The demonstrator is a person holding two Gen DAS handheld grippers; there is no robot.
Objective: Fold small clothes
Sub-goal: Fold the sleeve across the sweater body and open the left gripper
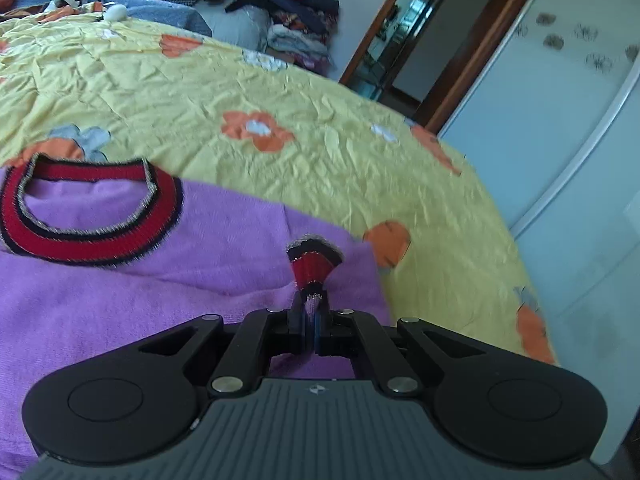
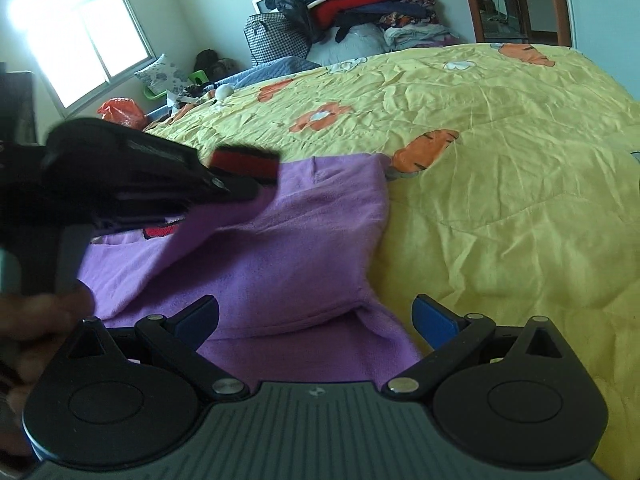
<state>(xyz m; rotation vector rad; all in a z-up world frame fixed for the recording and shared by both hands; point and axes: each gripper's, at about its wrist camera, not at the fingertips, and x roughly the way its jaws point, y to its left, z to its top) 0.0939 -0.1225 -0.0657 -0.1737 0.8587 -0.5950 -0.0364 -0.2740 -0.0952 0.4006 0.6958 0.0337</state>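
A small purple sweater (image 1: 120, 280) with a red and dark striped collar (image 1: 80, 240) lies on the yellow flowered bedspread (image 1: 280, 92). My left gripper (image 1: 311, 312) is shut on the sweater's red striped sleeve cuff (image 1: 314, 260) and holds it over the sweater's body. In the right wrist view the left gripper (image 2: 240, 192) shows at the left, holding the cuff (image 2: 248, 162) with the sleeve lifted across the sweater (image 2: 300, 248). My right gripper (image 2: 316, 320) is open and empty just above the sweater's lower part.
A pile of clothes (image 2: 352, 4) and a checked bag (image 2: 272, 36) stand beyond the bed's far side. A white wardrobe (image 1: 560, 120) and a doorway (image 1: 404, 32) are to the right. A window (image 2: 80, 40) is at the far left.
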